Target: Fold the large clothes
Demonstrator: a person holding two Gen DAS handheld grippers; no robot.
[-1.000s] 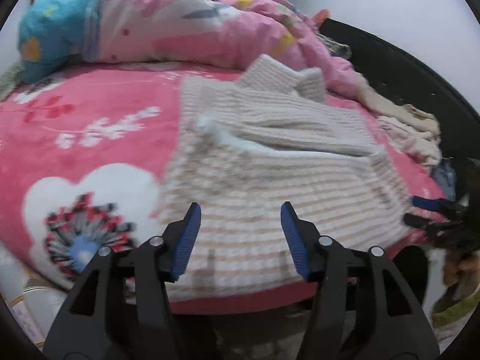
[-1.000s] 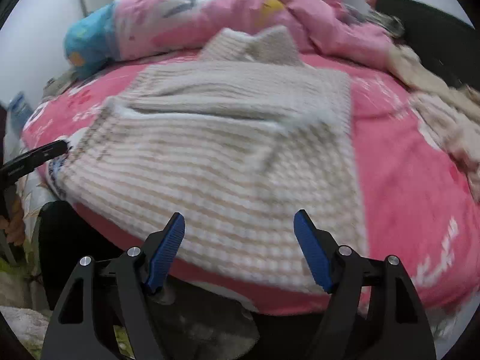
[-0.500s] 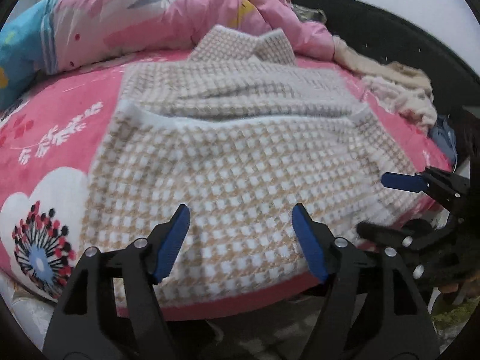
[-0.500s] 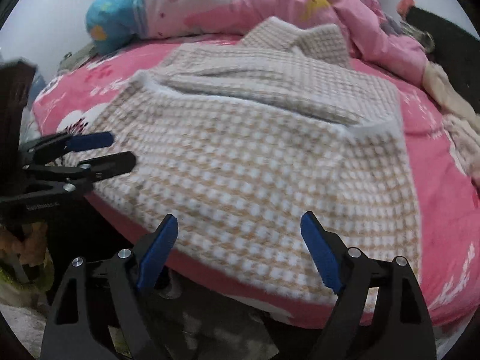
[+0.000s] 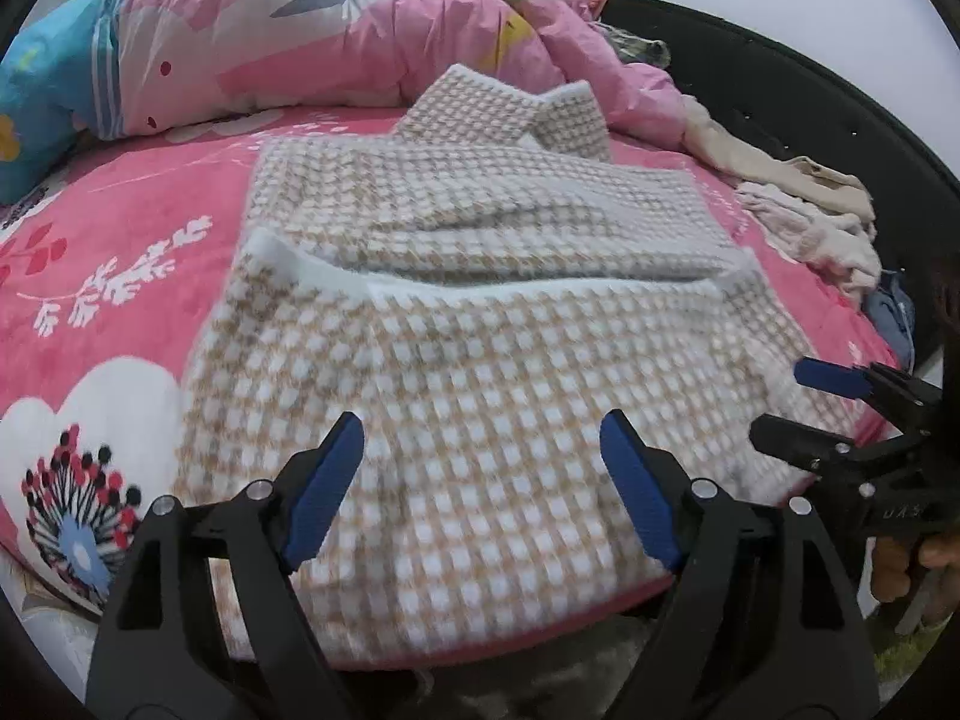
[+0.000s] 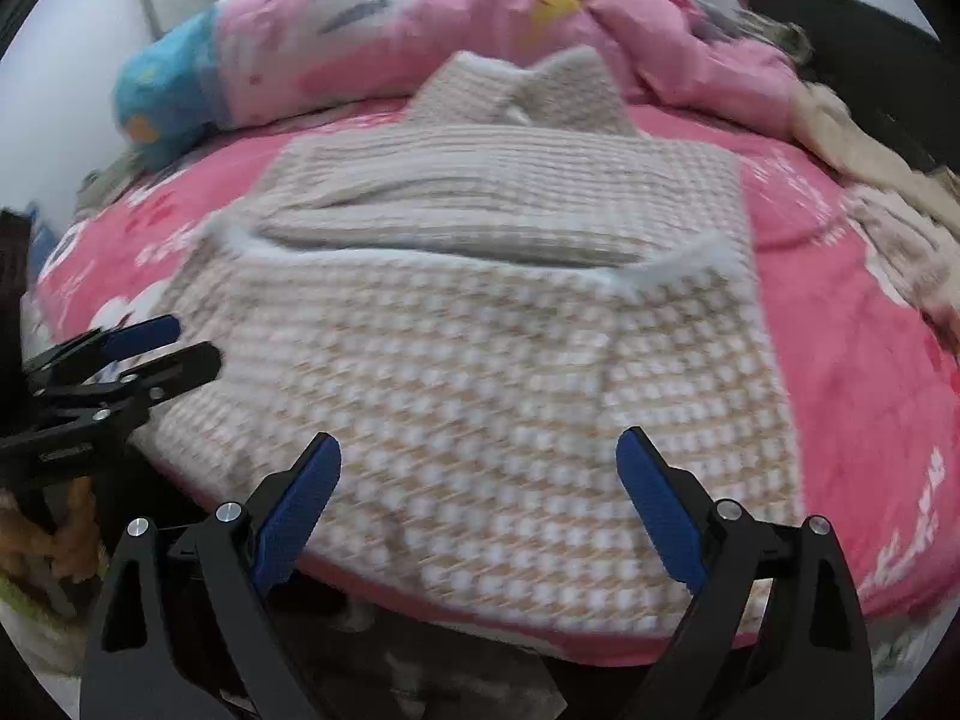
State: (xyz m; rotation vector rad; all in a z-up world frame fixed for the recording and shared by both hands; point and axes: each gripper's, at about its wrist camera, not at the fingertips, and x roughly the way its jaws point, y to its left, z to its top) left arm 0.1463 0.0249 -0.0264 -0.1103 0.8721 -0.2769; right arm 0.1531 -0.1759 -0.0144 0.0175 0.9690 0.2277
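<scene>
A large beige-and-white checked garment (image 5: 480,324) (image 6: 480,330) lies flat on the pink bed, sleeves folded across its upper half, its hem hanging at the near bed edge. My left gripper (image 5: 483,450) hovers over the hem near the left side, its jaws opening, blue pads apart with nothing pinched. My right gripper (image 6: 477,468) hovers over the hem further right, jaws also opening and empty. Each gripper shows in the other's view: the right gripper (image 5: 840,414) at the far right, the left gripper (image 6: 120,360) at the far left.
A pink bedsheet (image 5: 108,276) with a flower print covers the mattress. A pink and blue quilt (image 5: 270,36) is bunched at the back. Loose pale clothes (image 5: 804,210) lie by the black bed frame (image 5: 780,78) on the right. A hand (image 5: 912,564) grips the right tool.
Both grippers' jaws have spread wider. The left view has swung right so the garment sits centred, and the two grippers have come into each other's view.
</scene>
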